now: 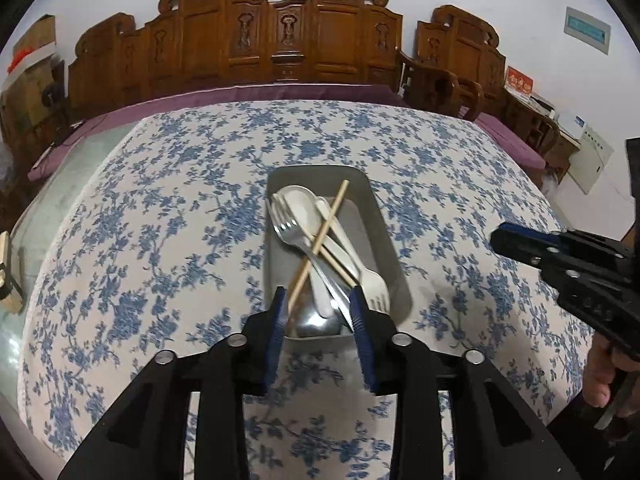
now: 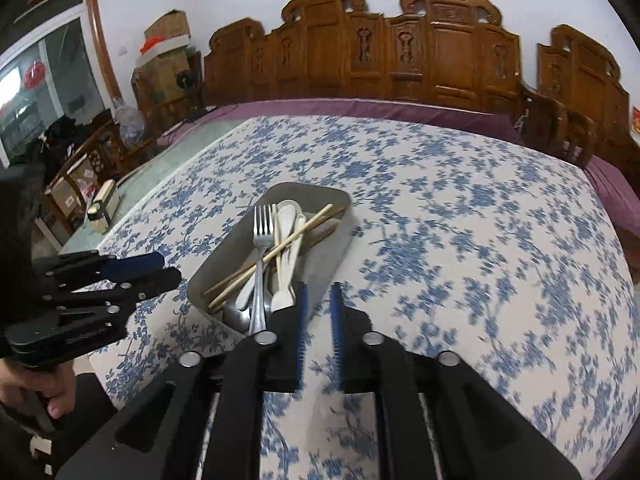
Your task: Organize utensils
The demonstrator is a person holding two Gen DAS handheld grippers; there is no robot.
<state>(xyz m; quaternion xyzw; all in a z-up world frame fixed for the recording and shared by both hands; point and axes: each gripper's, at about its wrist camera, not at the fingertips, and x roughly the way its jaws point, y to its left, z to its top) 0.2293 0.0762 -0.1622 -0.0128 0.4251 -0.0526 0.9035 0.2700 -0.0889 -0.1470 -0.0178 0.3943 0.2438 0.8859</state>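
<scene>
Right in front of the left gripper [image 1: 320,308] sits the gray tray [image 1: 380,216], holding the metal fork [image 1: 290,226], white plastic pieces and two chopsticks [image 1: 320,236]. Its fingers are spread, empty, at the tray's near end — the utensils run long toward 12 o'clock. The right gripper [image 2: 319,300] is a little open, empty, with the tray at its 11 o'clock. So the left looks nearer. Only the right view shows the metal spoon [image 2: 236,314] bowl clearly.
</scene>
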